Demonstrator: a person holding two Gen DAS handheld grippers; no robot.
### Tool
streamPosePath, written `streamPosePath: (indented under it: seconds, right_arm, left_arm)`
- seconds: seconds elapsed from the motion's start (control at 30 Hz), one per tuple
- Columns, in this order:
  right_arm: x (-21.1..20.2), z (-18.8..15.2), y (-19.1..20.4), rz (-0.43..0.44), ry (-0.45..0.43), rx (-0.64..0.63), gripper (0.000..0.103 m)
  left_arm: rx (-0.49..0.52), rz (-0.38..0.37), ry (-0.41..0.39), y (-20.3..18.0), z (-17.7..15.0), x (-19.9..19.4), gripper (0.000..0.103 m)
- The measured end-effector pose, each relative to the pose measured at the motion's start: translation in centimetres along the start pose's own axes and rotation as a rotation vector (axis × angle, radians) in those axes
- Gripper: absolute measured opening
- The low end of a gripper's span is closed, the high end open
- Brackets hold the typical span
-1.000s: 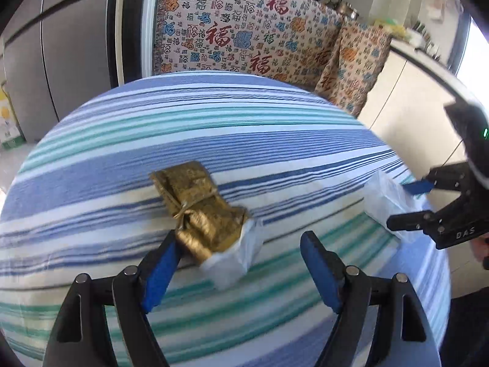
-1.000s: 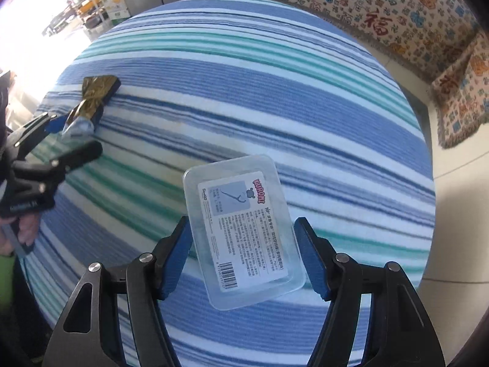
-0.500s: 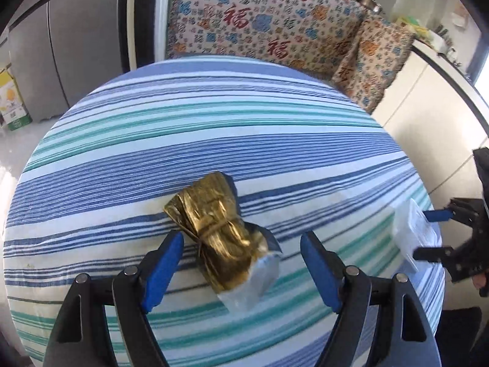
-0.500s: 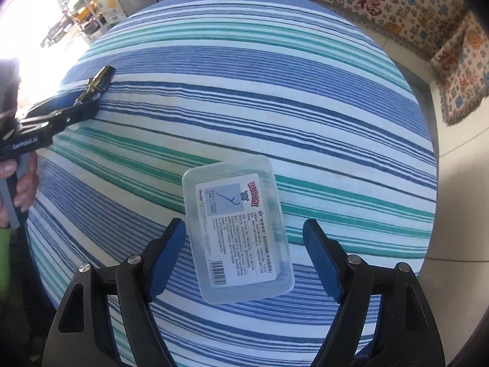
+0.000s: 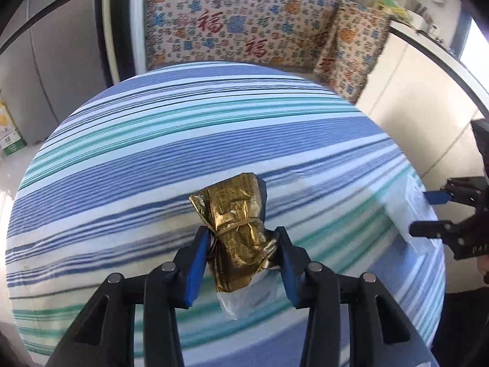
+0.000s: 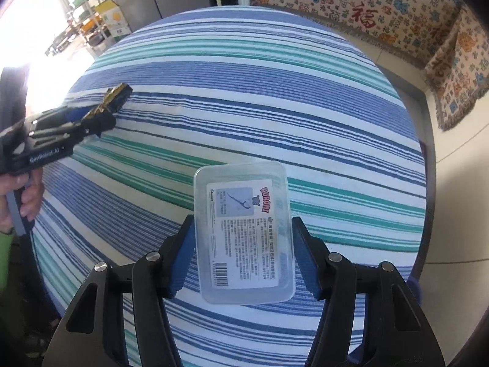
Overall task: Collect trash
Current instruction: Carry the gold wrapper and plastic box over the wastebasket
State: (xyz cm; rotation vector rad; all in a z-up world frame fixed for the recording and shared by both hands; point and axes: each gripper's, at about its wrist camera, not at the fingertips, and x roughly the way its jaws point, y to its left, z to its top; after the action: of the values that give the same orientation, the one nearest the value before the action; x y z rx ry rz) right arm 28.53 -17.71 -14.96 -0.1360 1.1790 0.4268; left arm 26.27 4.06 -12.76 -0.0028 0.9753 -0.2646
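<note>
The left gripper [image 5: 243,246] has its blue fingers [image 5: 197,260] pressed against both sides of a crumpled gold foil wrapper [image 5: 235,229], which seems lifted slightly off the striped tabletop [image 5: 183,140], though that is hard to judge. The right gripper [image 6: 243,255] clamps a clear plastic box [image 6: 244,232] with a printed label, above the tabletop's near edge.

I am looking into a home kitchen-dining room: a round table [image 5: 214,128] under a striped tablecloth [image 6: 259,98], a sofa [image 5: 244,21] draped in a patterned throw at twelve o'clock, a steel refrigerator [image 5: 45,70] at ten, a counter [image 5: 428,39] with cookware at two, and cluttered storage shelves [image 6: 82,27] by a bright window
</note>
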Motion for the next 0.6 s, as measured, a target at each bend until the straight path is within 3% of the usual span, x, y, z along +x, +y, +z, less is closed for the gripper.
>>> streamPosePath:
  seconds: [0.27, 0.43, 0.6]
  right_arm:
    - [-5.0, -4.3, -6.0, 0.038, -0.104, 0.191, 0.062]
    - [-9.3, -9.9, -12.8, -0.039, -0.158, 0.342, 0.063]
    - [-11.6, -16.9, -20.0, -0.151, -0.158, 0.5, 0.063]
  left_arm:
    - [0.115, -0.156, -0.029, -11.0, -0.1, -0.9, 0.043]
    - [0.198, -0.309, -0.043, -20.7, 0.5, -0.6, 0.043]
    - [0.28, -0.431, 0.001, -31.4, 1.1, 1.7, 0.043]
